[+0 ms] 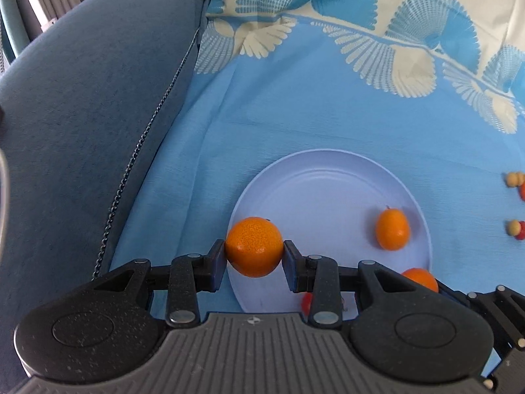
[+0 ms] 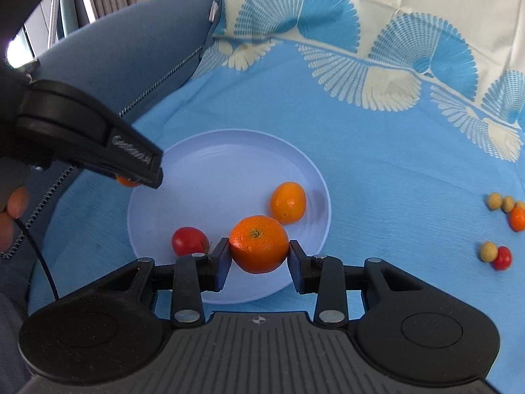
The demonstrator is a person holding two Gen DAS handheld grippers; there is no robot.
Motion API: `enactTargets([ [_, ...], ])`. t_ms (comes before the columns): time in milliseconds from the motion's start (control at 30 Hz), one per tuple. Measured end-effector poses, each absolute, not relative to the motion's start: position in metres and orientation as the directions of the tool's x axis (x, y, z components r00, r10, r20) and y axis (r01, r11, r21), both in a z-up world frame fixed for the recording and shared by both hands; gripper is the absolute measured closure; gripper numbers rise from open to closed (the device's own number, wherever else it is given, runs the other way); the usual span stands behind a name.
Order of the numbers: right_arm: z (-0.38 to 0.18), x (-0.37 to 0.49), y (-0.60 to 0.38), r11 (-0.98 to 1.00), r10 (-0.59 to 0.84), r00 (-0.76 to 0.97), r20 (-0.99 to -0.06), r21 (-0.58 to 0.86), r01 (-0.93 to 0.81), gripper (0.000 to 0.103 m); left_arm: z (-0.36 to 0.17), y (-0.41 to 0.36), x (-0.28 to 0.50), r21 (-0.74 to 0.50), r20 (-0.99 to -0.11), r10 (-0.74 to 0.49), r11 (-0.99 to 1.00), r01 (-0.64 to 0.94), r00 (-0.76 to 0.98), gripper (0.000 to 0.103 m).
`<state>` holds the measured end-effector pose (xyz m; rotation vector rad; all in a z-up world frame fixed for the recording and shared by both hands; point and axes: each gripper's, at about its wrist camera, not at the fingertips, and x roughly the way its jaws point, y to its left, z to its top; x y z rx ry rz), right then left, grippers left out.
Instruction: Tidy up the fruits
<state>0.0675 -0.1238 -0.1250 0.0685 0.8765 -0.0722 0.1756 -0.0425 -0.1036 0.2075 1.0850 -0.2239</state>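
My left gripper (image 1: pixel 254 259) is shut on a tangerine (image 1: pixel 254 246) at the left rim of the pale blue plate (image 1: pixel 328 177). My right gripper (image 2: pixel 259 256) is shut on another tangerine (image 2: pixel 258 243) above the near part of the plate (image 2: pixel 229 157). On the plate lie an oval orange kumquat (image 2: pixel 288 202) and a red cherry tomato (image 2: pixel 188 240). The kumquat also shows in the left wrist view (image 1: pixel 392 229). The left gripper's body (image 2: pixel 98 138) reaches over the plate's left rim in the right wrist view, with its tangerine (image 2: pixel 126 181) mostly hidden.
Loose small fruits lie on the blue cloth at the right: yellowish balls (image 2: pixel 500 202), a small orange fruit (image 2: pixel 517 218), a yellow ball (image 2: pixel 488 251) and a red tomato (image 2: pixel 503 257). A blue cushion (image 1: pixel 82 115) borders the left. The patterned cloth (image 2: pixel 393 131) rises at the back.
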Motion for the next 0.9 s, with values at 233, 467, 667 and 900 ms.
enactTargets([
  [233,-0.109,0.072,-0.124,0.997,-0.066,0.686,-0.725,-0.014,0.081,0.026,-0.074,-0.03,0.157,0.06,-0.824,-0.103,0.962,0.266,0.557,0.0],
  [467,-0.077,0.014,-0.114,0.997,-0.05,0.693,-0.719,0.005,0.078,0.008,-0.035,0.007,0.09,0.095,-0.802,-0.073,0.964,0.249,0.592,0.0],
  [667,-0.056,-0.05,-0.09,0.994,-0.076,0.717,-0.693,0.006,0.112,0.005,-0.018,0.039,0.038,0.067,-0.806,-0.048,0.983,0.173,0.591,0.0],
  [900,-0.033,-0.099,-0.079,0.99,-0.107,0.77,-0.629,0.005,0.141,0.003,0.0,0.054,-0.004,0.077,-0.778,-0.048,0.982,0.17,0.627,0.0],
])
